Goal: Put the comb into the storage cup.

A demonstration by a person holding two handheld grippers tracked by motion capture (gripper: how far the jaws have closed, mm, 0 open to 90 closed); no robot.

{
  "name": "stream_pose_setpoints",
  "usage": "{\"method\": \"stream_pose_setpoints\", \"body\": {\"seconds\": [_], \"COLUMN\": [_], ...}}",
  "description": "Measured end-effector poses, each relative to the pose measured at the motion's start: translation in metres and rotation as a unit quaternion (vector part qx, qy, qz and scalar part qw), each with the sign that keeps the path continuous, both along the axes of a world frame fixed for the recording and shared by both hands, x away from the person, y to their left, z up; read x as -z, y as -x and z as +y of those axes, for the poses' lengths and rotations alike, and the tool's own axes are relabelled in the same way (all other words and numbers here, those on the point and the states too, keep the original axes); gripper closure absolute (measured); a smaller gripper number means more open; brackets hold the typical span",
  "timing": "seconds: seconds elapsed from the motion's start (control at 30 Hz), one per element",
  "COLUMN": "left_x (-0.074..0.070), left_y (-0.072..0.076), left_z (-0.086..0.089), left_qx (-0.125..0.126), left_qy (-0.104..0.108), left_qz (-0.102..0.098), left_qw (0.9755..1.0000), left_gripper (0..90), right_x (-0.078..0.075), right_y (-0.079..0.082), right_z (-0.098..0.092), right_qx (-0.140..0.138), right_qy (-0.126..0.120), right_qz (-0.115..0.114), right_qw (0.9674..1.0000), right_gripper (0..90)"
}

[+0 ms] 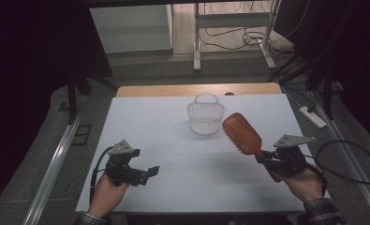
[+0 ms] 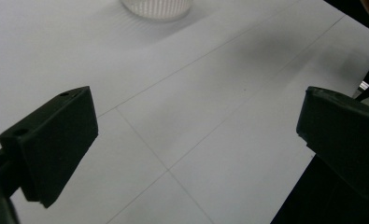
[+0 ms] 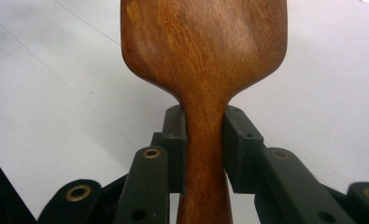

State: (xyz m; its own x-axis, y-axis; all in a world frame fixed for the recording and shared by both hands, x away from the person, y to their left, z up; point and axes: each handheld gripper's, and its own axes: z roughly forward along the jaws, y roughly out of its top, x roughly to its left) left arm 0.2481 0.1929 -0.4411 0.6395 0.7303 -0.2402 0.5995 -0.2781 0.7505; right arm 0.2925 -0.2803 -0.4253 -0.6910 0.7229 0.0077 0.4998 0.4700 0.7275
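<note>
Right gripper [image 1: 263, 157]: jaws closed tight on the narrow handle of the wooden hairbrush [image 1: 241, 133]; in the right gripper view the two black pads press the handle from both sides.
Hairbrush: held up off the white table [image 1: 173, 187], head pointing up and away from the person, bristles facing left and down; its head sits just right of the basket [image 1: 205, 115] in the high view, whether touching I cannot tell.
Left gripper [image 1: 151, 171]: jaws standing wide apart, nothing between them, only bare tabletop seen past them in the left gripper view.
Left hand [image 1: 108, 190]: near the front left of the table, gripper pointing right.
Basket: white, meshed, with a handle, upright on the table toward the far edge, well apart from the left gripper.
Right hand [image 1: 304, 180]: at the front right, a plaid cuff [image 1: 324, 212] behind it.
</note>
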Motion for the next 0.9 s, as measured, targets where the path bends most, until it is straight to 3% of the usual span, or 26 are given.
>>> {"method": "stream_pose_setpoints", "body": {"seconds": [0.2, 0.7, 0.9], "left_x": [-0.001, -0.006, -0.011], "left_y": [-0.009, -0.025, -0.032], "left_z": [-0.01, -0.035, -0.043], "left_qx": [0.013, 0.036, 0.042], "left_qy": [0.021, 0.028, 0.042], "left_qz": [0.006, 0.009, 0.007], "left_qw": [0.9997, 0.9989, 0.9982], "left_gripper": [0.0, 0.2, 0.3], "right_x": [0.003, 0.003, 0.002], "right_y": [0.0, 0.005, 0.006], "right_z": [0.01, 0.031, 0.038], "right_qx": [-0.008, -0.034, -0.048], "right_qy": [-0.002, -0.007, -0.013], "right_qz": [-0.002, -0.017, -0.017], "right_qw": [1.0, 0.9992, 0.9986], "right_gripper": [72.2, 72.2, 72.2]}}
